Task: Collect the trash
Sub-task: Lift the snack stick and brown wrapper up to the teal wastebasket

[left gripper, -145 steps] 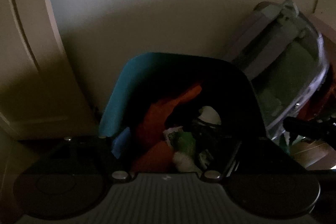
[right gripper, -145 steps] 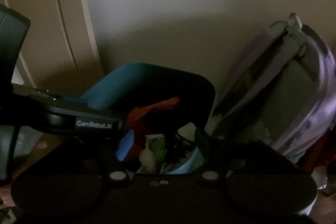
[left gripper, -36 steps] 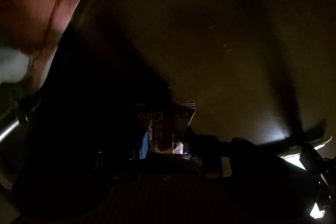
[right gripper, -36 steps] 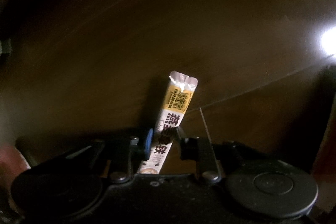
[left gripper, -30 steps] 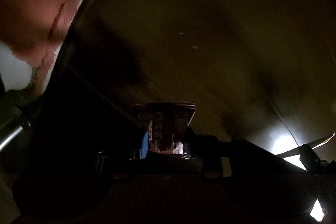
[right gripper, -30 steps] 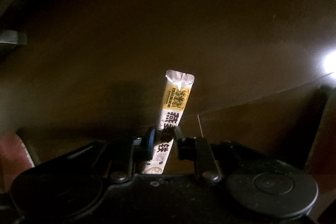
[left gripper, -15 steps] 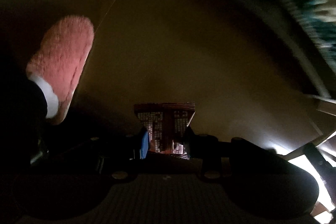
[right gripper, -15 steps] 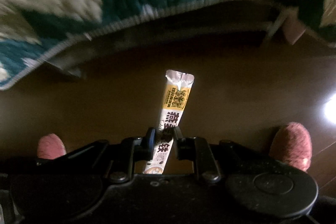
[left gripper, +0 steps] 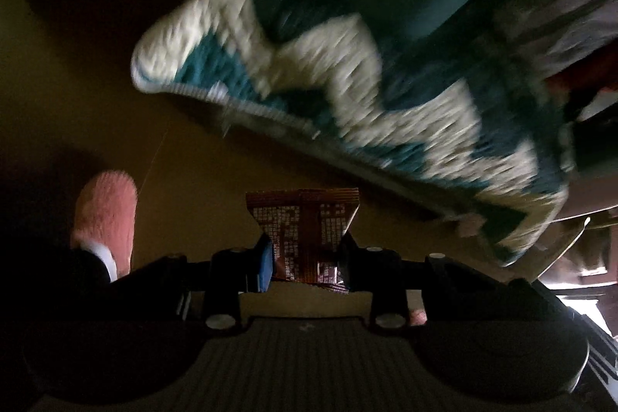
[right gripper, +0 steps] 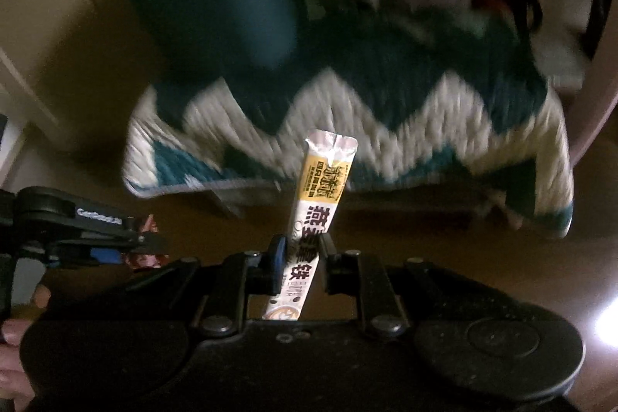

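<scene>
Trash, 2 pieces, clamped: brown wrapper (left gripper: 305, 226) in left gripper (left gripper: 305, 257), yellow sachet (right gripper: 316, 211) in right gripper (right gripper: 301, 257), now lifted off dark floor (left gripper: 185, 161) toward zigzag rug (left gripper: 347, 83), bin drop pending.

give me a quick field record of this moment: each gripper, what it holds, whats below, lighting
left gripper: shut on brown wrapper, flat, printed side to camera
right gripper: shut on stick sachet, yellow and white, torn top end up
below: dark wooden floor, teal and white zigzag rug, blurred
also in view: pink fuzzy slipper at left of left view
lighting: dim, bright glare at right edge of right view
</scene>
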`<state>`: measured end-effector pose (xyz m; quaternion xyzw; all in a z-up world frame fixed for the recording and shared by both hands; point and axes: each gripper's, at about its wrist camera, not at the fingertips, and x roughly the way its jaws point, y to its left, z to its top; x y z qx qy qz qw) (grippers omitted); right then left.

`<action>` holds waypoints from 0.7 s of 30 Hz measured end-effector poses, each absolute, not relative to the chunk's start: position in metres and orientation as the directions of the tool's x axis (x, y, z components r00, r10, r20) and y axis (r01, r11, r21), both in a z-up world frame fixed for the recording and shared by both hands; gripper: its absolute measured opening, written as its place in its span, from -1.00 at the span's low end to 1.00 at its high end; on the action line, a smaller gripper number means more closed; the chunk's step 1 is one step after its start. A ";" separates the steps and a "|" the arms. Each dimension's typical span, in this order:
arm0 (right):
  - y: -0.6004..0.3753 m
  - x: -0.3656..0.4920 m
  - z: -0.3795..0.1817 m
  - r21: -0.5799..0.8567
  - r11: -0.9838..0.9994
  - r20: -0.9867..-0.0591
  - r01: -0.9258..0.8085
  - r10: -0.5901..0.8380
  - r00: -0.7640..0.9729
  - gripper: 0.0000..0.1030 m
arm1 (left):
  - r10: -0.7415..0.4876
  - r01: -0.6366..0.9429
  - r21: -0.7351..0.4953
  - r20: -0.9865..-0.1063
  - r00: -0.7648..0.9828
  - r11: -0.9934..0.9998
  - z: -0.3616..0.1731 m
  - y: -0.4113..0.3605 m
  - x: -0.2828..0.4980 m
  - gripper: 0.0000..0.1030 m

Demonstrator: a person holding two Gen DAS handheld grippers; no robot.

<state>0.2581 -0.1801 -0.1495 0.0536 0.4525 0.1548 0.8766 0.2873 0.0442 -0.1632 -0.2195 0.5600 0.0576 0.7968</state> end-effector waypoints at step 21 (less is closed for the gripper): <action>-0.159 0.322 0.082 0.102 0.934 -0.503 -0.343 0.346 0.792 -0.67 | -0.033 -0.119 -0.151 -0.743 0.669 0.981 0.087 0.033 0.365 -0.36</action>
